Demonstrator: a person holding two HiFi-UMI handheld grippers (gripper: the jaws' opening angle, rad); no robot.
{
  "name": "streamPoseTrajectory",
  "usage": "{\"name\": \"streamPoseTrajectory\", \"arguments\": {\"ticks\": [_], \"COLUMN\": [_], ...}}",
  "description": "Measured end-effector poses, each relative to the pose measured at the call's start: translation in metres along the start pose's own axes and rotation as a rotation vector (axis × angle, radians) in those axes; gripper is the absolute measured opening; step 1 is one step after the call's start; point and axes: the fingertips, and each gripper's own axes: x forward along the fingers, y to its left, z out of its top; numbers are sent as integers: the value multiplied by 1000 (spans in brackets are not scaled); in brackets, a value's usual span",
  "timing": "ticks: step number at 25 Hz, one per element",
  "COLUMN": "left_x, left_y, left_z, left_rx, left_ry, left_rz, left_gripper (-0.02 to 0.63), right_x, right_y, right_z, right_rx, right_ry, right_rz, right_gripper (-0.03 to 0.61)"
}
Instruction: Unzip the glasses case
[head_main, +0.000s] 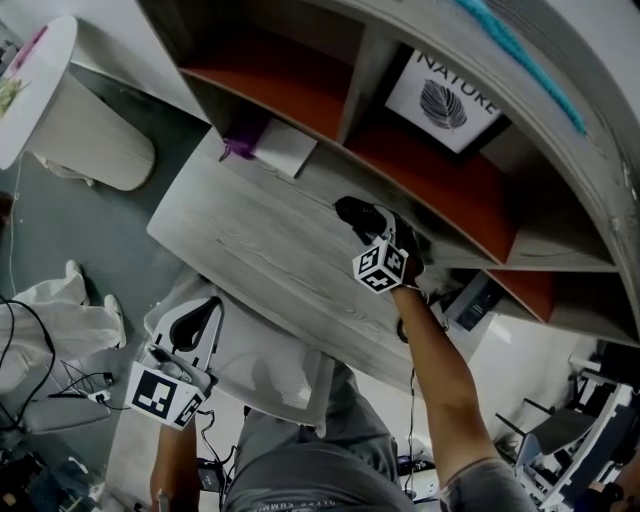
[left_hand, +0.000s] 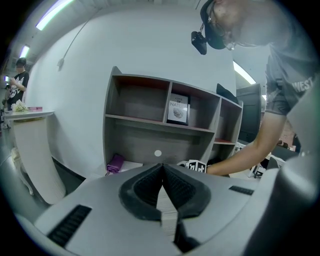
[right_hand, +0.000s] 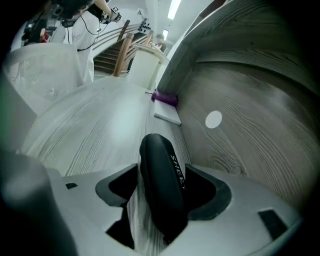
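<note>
A black glasses case (right_hand: 161, 170) lies lengthwise on the grey wooden table (head_main: 250, 240), close to the shelf unit's back panel; in the head view the glasses case (head_main: 358, 213) shows just beyond the right hand. My right gripper (right_hand: 162, 182) stands open around it, and table shows through a gap beside the left pad. In the head view the right gripper (head_main: 385, 235) sits at the case's near end. My left gripper (left_hand: 162, 167) is shut with nothing between its pads, and the left gripper (head_main: 200, 312) hangs below the table's near edge, by the person's lap.
A purple pouch (head_main: 238, 148) and a flat white booklet (head_main: 285, 148) lie at the table's far left corner. A shelf unit (head_main: 330, 90) rises behind the table and holds a framed leaf picture (head_main: 445, 95). A round white sticker (right_hand: 213, 119) marks the back panel.
</note>
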Motion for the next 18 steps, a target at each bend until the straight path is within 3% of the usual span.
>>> {"name": "streamPoseTrajectory", "arguments": {"ticks": [5,11,18], "left_x": [-1,-2,-7], "left_y": [0,-3,-6], "left_z": [-4,-4,-1], "left_rx": [-4,-4,-4], "left_ry": [6,-2,-21], "left_rz": [-2,-13,-35], "left_gripper": [0,0,0], "right_x": [7,-7,-49], "right_y": [-9,-10,7], "right_z": [-1,9,43], "right_rx": [-38,133,143], "right_ry": [23,-6,-64], "right_rz": [-41,31,76], "right_gripper": [284,257,255]}}
